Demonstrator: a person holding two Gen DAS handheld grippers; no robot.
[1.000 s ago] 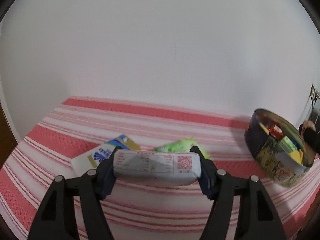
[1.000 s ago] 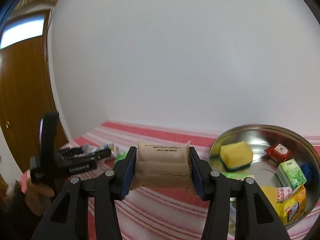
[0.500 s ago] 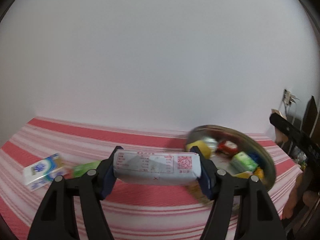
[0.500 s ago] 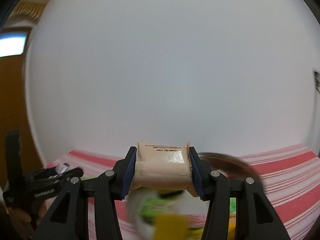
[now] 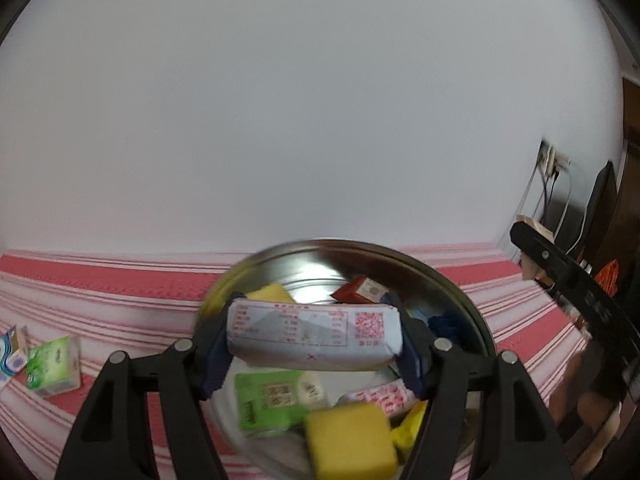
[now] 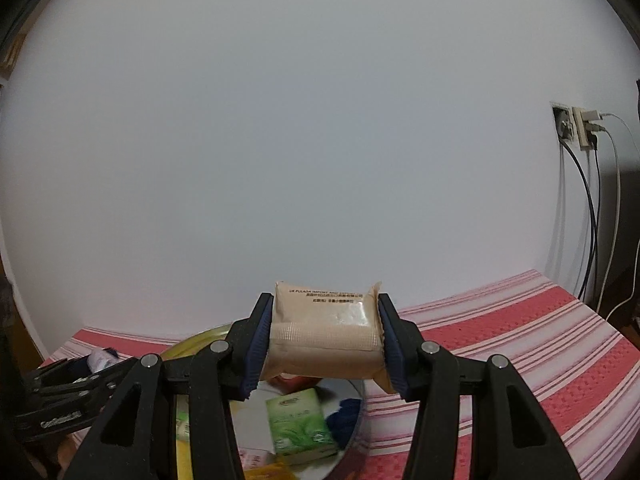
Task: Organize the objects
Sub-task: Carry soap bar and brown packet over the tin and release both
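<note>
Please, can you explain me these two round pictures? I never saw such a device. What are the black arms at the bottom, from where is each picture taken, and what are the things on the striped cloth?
No robot here: a person holds a hand tool with two fingers in each hand. Each tool carries a wide-angle camera looking forward along its fingers, so the black arms are the tool itself.

In the left camera's picture, the left tool is shut on a white packet with red print. Under it stands a round metal tin with a yellow sponge, a green tissue pack and other small things inside. Two more tissue packs lie on the red-and-white striped cloth.

In the right camera's picture, the right tool is shut on a beige packet, also above the tin.
</note>
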